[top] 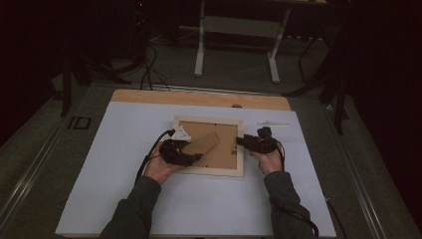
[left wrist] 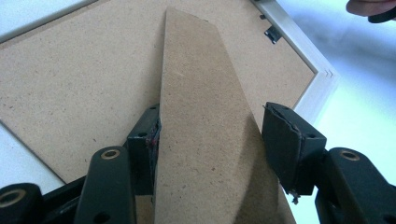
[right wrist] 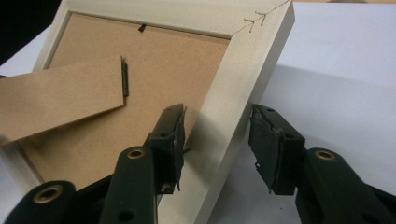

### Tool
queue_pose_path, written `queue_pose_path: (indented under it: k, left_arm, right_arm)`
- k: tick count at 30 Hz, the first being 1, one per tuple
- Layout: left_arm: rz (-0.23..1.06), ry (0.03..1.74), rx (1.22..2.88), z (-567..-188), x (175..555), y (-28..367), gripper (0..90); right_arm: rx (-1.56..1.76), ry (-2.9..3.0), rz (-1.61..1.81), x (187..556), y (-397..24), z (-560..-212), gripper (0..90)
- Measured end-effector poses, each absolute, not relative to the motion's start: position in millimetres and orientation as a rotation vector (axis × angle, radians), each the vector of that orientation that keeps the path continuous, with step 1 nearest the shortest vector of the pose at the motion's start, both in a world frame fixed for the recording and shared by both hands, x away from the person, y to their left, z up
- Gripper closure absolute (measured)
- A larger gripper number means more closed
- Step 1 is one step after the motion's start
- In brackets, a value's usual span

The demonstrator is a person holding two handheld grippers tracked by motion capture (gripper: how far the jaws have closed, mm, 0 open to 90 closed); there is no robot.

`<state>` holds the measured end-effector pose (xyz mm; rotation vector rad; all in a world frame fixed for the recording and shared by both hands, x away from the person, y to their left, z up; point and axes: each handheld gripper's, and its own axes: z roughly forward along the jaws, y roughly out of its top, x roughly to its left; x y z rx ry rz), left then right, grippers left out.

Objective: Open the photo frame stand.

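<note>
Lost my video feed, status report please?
Left gripper open astride the stand flap. Right gripper open astride the frame rail. Frame face down, nothing in the way.

1. Desk (top: 124, 199): white sheet bare on the near, left and right margins; open passage all round the picture frame (top: 234, 169).
2. Easel stand (top: 205, 144): raised flap above the frame's backing, obstructing its middle.
3. Small white object (top: 272, 124): lies just beyond the frame's far right corner.
4. Right frame rail (right wrist: 233, 93): sits between the right hand-held gripper (right wrist: 217, 140) jaws.
</note>
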<state>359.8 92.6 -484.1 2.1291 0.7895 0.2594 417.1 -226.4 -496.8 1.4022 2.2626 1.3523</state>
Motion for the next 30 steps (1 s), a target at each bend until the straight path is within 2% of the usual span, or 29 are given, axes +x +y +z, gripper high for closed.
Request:
queue_pose_path:
  k: [14,21,24,30]
  left_arm:
    - [0.311,0.717,2.125,-481.4,352.2,94.0,43.8]
    - [0.316,0.701,2.140,-479.7,352.1,94.8,43.8]
    - [0.306,0.689,2.144,-478.7,352.1,95.1,44.3]
    - [0.324,0.692,2.143,-478.0,352.9,95.3,45.3]
  right_arm:
    - [1.461,2.339,1.505,431.4,-232.4,-499.7,48.7]
    - [1.485,2.306,1.555,430.2,-234.6,-496.3,53.7]
    - [1.482,2.266,1.572,429.2,-234.5,-493.2,58.7]
    - [1.451,2.242,1.560,428.4,-231.0,-485.5,59.5]
